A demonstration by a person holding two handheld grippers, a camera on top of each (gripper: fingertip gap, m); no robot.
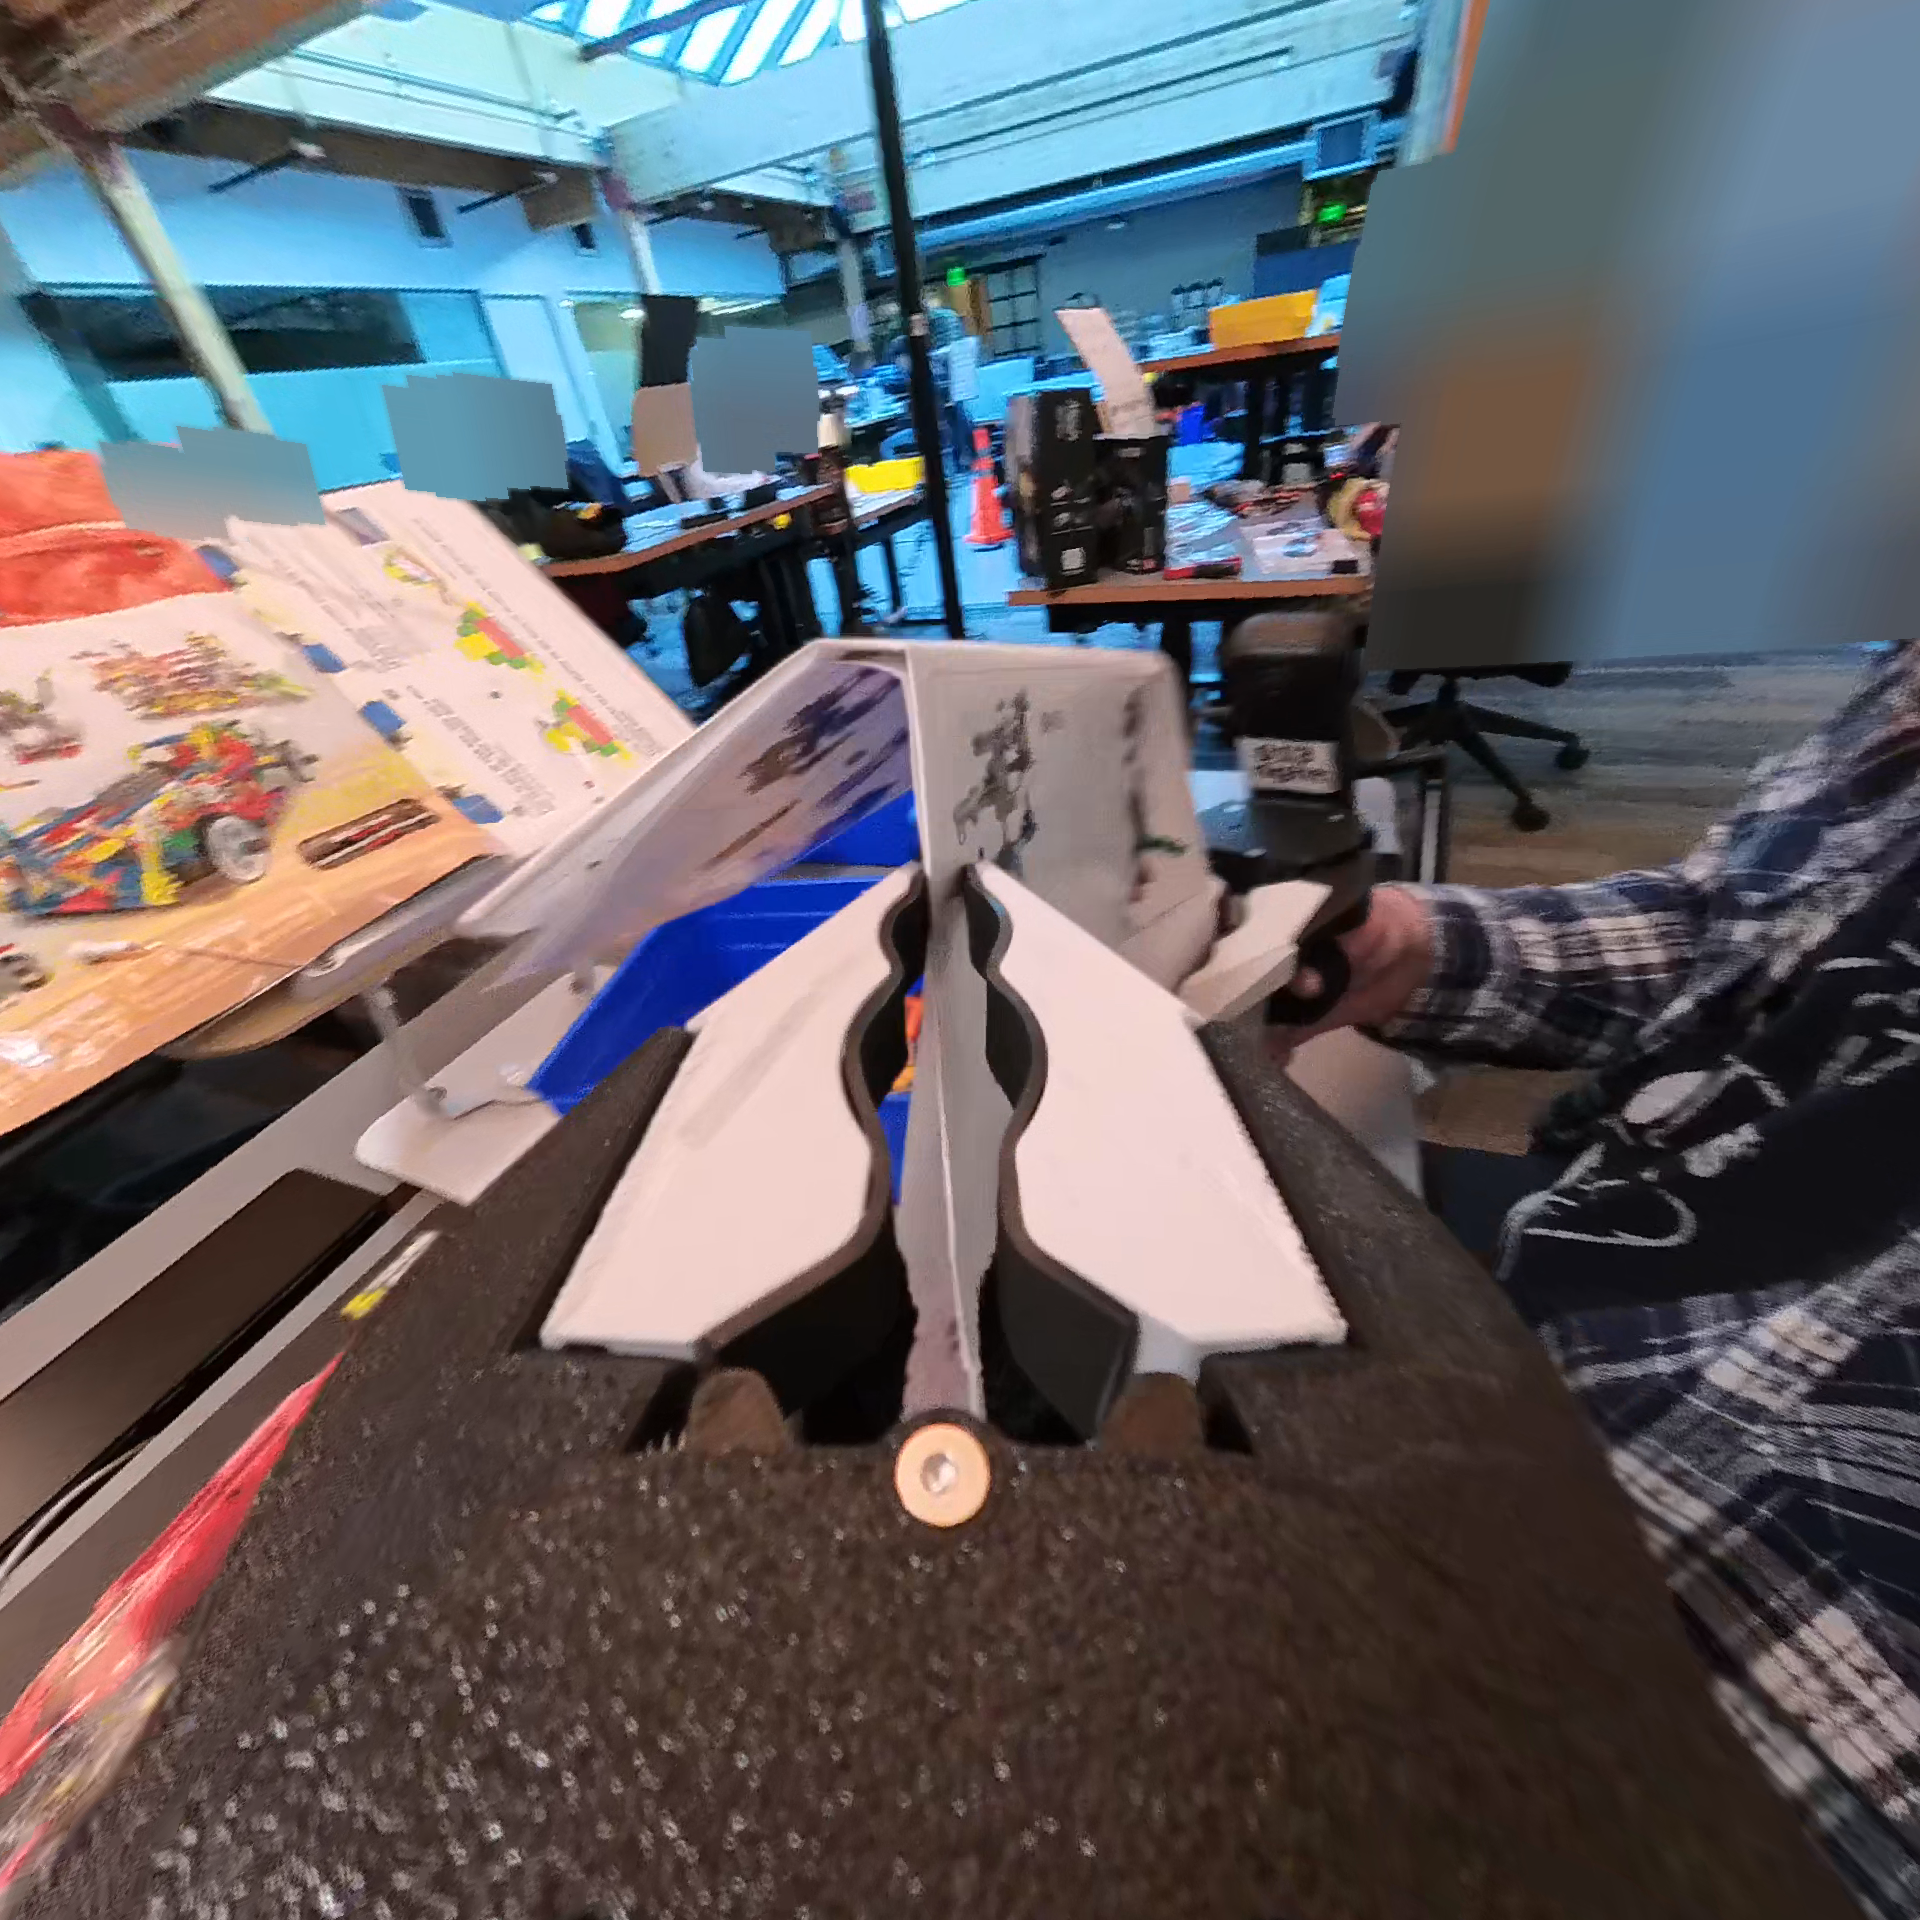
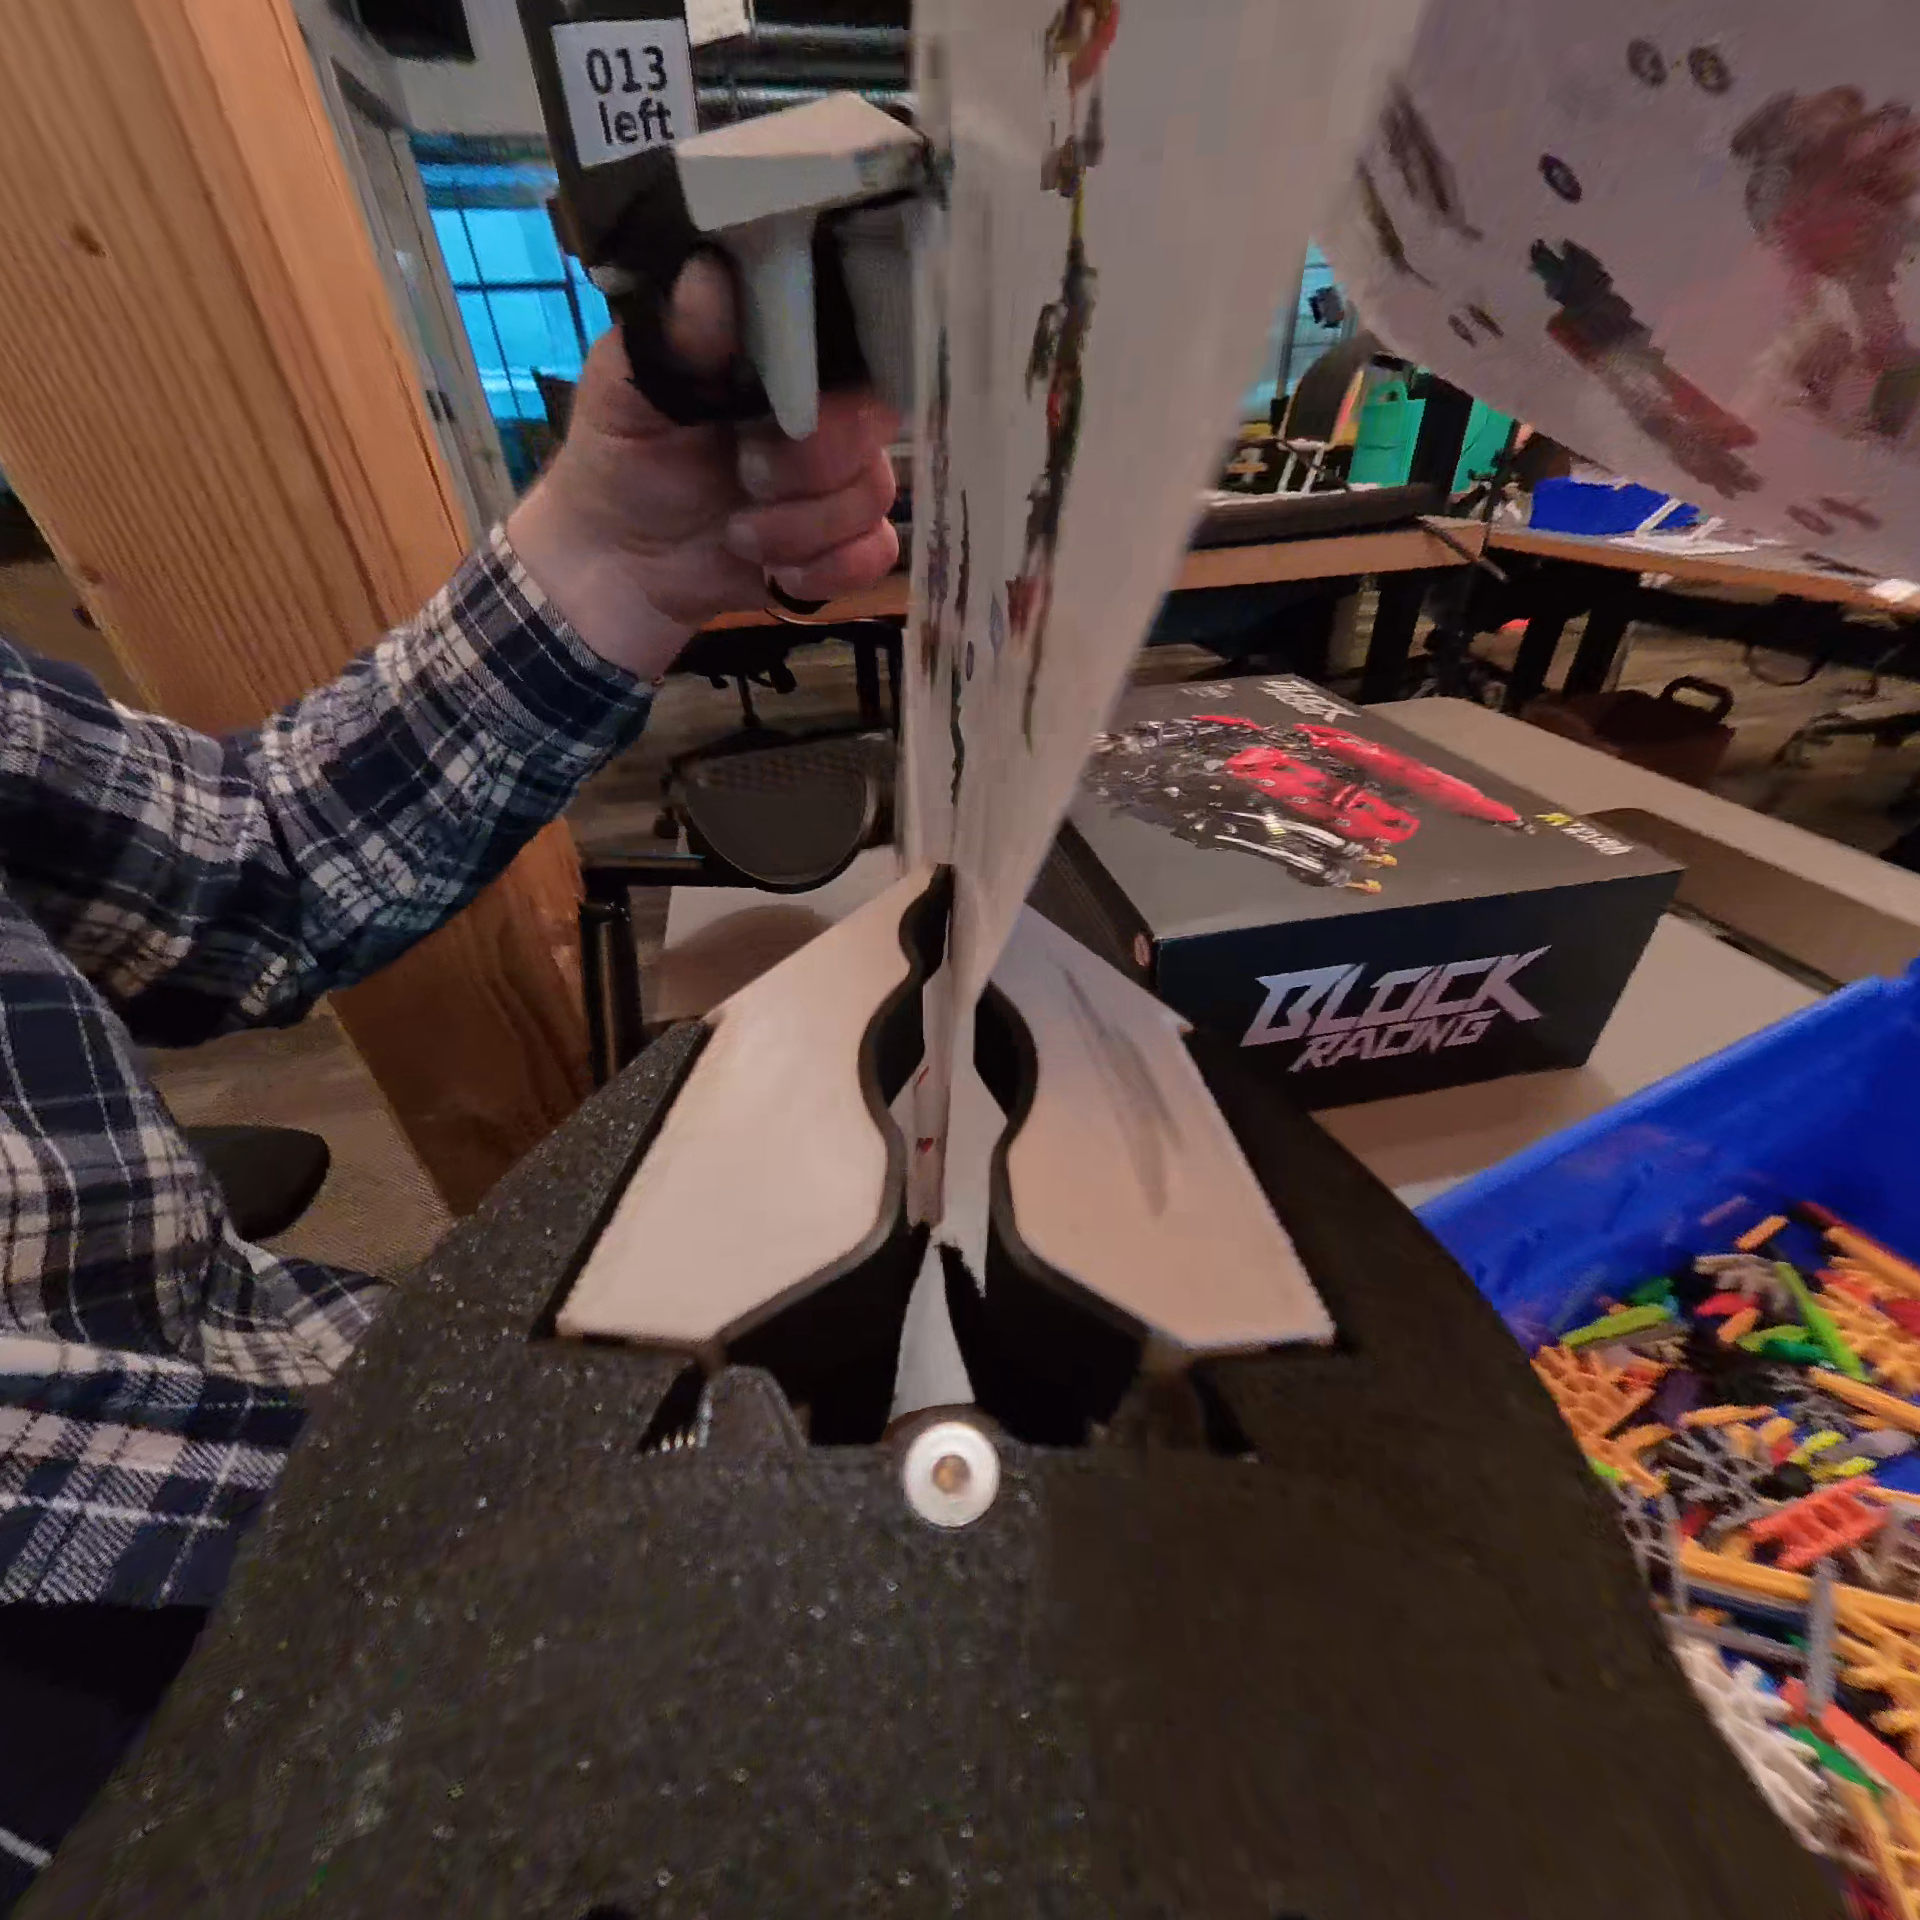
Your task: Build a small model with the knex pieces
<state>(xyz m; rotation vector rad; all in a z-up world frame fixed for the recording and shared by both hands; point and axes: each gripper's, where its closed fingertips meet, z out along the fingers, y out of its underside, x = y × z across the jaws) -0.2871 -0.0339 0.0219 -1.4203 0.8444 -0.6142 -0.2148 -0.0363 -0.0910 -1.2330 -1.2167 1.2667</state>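
A white printed booklet [image 1: 1039, 769] hangs in the air between both grippers, its pages folded and bent. My left gripper [image 1: 943, 883] is shut on one edge of it, with the sheet pinched on edge between the fingers. My right gripper [image 2: 948, 894] is shut on a lower edge of the same booklet [image 2: 1039, 416]. The right gripper also shows in the left wrist view [image 1: 1262, 935], held by a hand at the booklet's far side. The left gripper shows in the right wrist view [image 2: 914, 166], clamped on the paper higher up.
A blue bin [image 2: 1662, 1164] of colourful building pieces [image 2: 1766, 1455] lies below right; it also shows in the left wrist view [image 1: 727, 935]. A black box [image 2: 1351, 883] with a red car picture sits on the table. An open colour manual [image 1: 208, 748] lies at left. A wooden post [image 2: 208, 364] stands at left. Across from one pair of fingers to the other is roughly 15 cm.
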